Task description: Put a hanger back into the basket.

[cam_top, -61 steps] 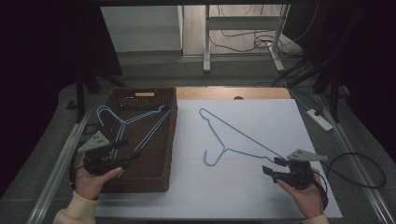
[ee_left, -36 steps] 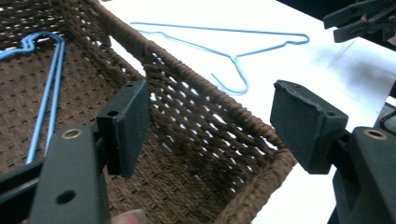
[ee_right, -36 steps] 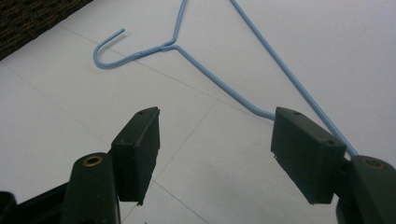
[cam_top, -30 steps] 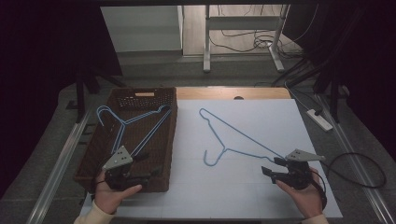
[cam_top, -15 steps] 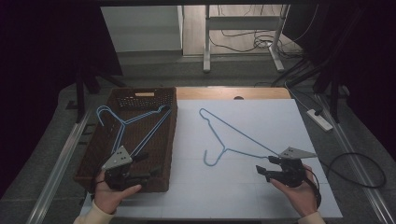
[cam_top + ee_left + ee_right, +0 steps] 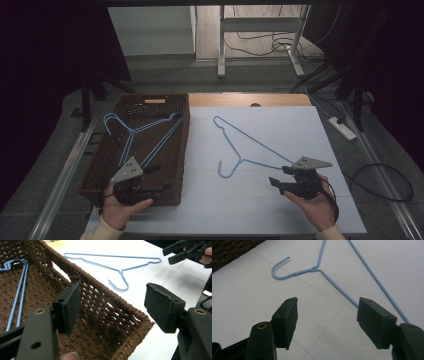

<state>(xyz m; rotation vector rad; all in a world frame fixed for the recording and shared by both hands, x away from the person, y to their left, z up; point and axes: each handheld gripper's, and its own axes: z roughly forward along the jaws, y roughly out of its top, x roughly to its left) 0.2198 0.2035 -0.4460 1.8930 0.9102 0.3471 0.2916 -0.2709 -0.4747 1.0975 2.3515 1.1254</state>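
Nearest the camera, two hand-held tongs were seen at the table's near edge, both with jaws spread wide and nothing gripped. The left gripper [image 6: 162, 184] was held over the near right corner of a brown woven basket [image 6: 183, 145], its pads standing either side of the rim without pressing on it. The right gripper [image 6: 273, 184] was poised low above the white table [image 6: 280, 220], pointed toward the nearer end of a blue wire hanger [image 6: 250, 145], which lay flat just ahead of its open jaws and was not yet touched. In the right gripper view, one arm of that hanger [image 6: 342, 287] was seen running down between the two pads, the hook farther off to the left.

Beyond the left gripper, a second blue hanger in the basket [image 6: 137, 132] was already resting on the basket floor.

The work was judged roughly half done: one hanger stowed, one left on the table, to be grasped, lifted and laid in the basket.
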